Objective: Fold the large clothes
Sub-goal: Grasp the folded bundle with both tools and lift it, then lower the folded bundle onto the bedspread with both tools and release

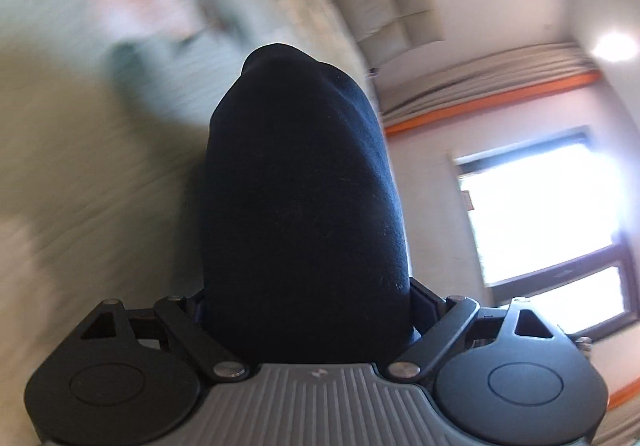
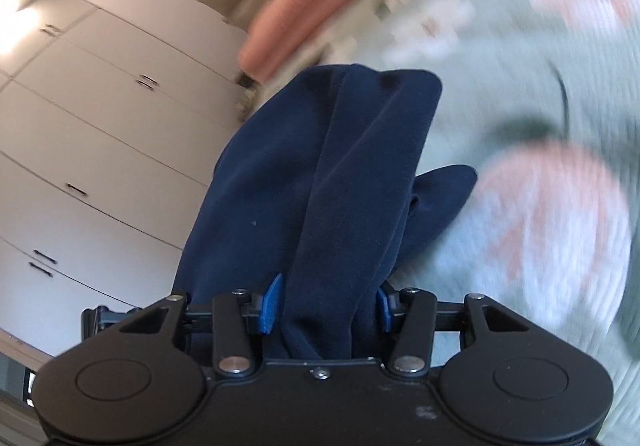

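Two grippers each have a bunch of the same dark blue cloth. In the left wrist view, the left gripper (image 1: pixel 308 310) has the navy garment (image 1: pixel 300 186) stuffed between its fingers. The cloth fills the whole gap and bulges up in front of the camera like a big dark hill. It hides the finger tips, so only the black arms at the sides show. The fingers are set wide with the thick wad packed tight between them. In the right wrist view, the right gripper (image 2: pixel 326 302) pinches another fold of the garment. The blue pads (image 2: pixel 272 298) sit on each side of the cloth and press on it. The cloth rises from between the fingers in long folds, and one flap hangs off to the right. Under the garment lies a bed (image 2: pixel 560 206) with a pale green cover and pink flower shapes, all smeared by blur. A pink rolled bolster (image 2: pixel 296 18) lies at the far end of the bed. White cupboards (image 2: pixel 100 106) stand to the left. A bright window (image 1: pixel 540 214) shows in the left wrist view.
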{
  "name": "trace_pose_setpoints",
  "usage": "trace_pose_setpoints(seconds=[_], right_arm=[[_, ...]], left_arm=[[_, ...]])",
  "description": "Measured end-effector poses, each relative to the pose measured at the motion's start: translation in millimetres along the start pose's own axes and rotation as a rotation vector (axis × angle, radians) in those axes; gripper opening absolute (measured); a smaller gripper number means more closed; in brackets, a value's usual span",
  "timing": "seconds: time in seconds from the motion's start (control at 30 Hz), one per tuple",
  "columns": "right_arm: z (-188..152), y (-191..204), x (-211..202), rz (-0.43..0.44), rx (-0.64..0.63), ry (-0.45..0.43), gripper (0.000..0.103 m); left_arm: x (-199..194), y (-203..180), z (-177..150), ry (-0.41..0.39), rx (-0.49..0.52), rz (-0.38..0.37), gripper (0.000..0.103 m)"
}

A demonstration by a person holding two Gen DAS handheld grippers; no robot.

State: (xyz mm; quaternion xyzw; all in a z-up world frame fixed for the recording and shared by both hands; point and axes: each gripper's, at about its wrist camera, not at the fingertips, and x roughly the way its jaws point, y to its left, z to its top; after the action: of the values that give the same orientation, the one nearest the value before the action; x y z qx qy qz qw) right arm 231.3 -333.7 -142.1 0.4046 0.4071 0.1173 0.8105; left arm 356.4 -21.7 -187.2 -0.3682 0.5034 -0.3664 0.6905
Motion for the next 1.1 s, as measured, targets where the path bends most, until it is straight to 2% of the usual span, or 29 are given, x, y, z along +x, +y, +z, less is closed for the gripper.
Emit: trace_pose_setpoints(seconds=[0.03, 0.07, 0.13, 0.2, 0.3, 0.37, 0.43, 0.47, 0.53, 0.63, 0.67, 0.73, 0.77, 0.8, 0.83, 0.87, 0.93, 0.97, 1.0, 1.07, 1.1], right_arm=[[-7.4, -10.9, 14.8, -0.022, 0.002, 0.017, 0.058], [-15.4, -22.0, 24.9, -0.043, -0.006, 0.022, 0.058], [-20.5, -43.5, 30.2, 0.034, 0.044, -0.001, 0.064], [-20.0, -49.4, 32.1, 0.071, 0.057, -0.027, 0.069], [-22.2, -51.0, 19.5, 0.069, -0.008, -0.064, 0.070], [-26.2, -45.8, -2.7, 0.050, -0.042, -0.097, 0.069], [-28.9, -37.2, -32.8, 0.029, -0.079, -0.169, 0.069], [-31.0, -31.4, -48.8, 0.000, -0.109, -0.214, 0.069], [-39.0, -17.3, -73.8, -0.061, -0.163, -0.285, 0.069], [-57.0, 12.3, -89.3, -0.116, -0.207, -0.325, 0.069], [-60.1, 24.5, -84.9, -0.173, -0.211, -0.311, 0.069], [-59.2, 43.8, -66.3, -0.272, -0.193, -0.276, 0.063], [-60.2, 52.7, -56.8, -0.242, -0.194, -0.260, 0.050], [-60.9, 64.4, -45.5, -0.240, -0.224, -0.252, 0.028], [-65.2, 76.6, -35.7, -0.299, -0.300, -0.265, 0.017], [-73.6, 84.7, -23.2, -0.379, -0.403, -0.281, 0.011], [-83.7, 74.5, 0.3, -0.454, -0.470, -0.219, 0.004], [-88.2, 59.7, 7.6, -0.503, -0.481, -0.204, 0.000], [-93.5, 42.9, 7.8, -0.549, -0.495, -0.199, 0.000], [-94.2, 15.2, 1.3, -0.679, -0.459, -0.190, 0.000], [-89.2, 0.7, -1.1, -0.685, -0.407, -0.168, 0.003]], left_arm=[[3.0, 16.9, -4.4, -0.006, 0.002, 0.031, 0.091], [3.5, 30.5, -7.2, -0.020, 0.025, 0.020, 0.092], [-1.7, 45.1, -11.4, -0.048, 0.038, -0.069, 0.092], [-3.1, 49.6, -11.7, -0.057, 0.063, -0.093, 0.091], [-15.0, 50.0, -18.4, -0.082, 0.097, -0.101, 0.089], [-26.0, 48.2, -21.7, -0.125, 0.130, -0.080, 0.088], [-54.9, 39.6, -38.6, -0.196, 0.190, -0.032, 0.084], [-71.3, 34.6, -50.3, -0.237, 0.221, -0.002, 0.074], [-103.0, 18.5, -67.6, -0.307, 0.285, 0.056, 0.072], [-127.9, -21.2, -93.0, -0.334, 0.383, 0.131, 0.069], [-131.4, -36.5, -95.5, -0.339, 0.410, 0.137, 0.063], [-123.0, -64.0, -103.3, -0.324, 0.475, 0.117, 0.046], [-112.7, -76.3, -105.9, -0.315, 0.522, 0.123, 0.028], [-98.3, -85.8, -108.0, -0.292, 0.558, 0.143, 0.020], [-81.0, -91.4, -108.7, -0.245, 0.586, 0.156, 0.020], [-60.4, -90.6, -109.2, -0.199, 0.606, 0.156, 0.021], [-38.0, -74.7, -115.8, -0.105, 0.608, 0.173, 0.017], [-36.0, -65.1, -120.7, -0.079, 0.597, 0.185, 0.008], [-38.6, -52.2, -125.3, -0.048, 0.568, 0.182, 0.003], [-49.4, -36.1, -135.5, -0.049, 0.548, 0.153, 0.003], [-56.7, -34.3, -140.3, -0.061, 0.558, 0.156, 0.003]])
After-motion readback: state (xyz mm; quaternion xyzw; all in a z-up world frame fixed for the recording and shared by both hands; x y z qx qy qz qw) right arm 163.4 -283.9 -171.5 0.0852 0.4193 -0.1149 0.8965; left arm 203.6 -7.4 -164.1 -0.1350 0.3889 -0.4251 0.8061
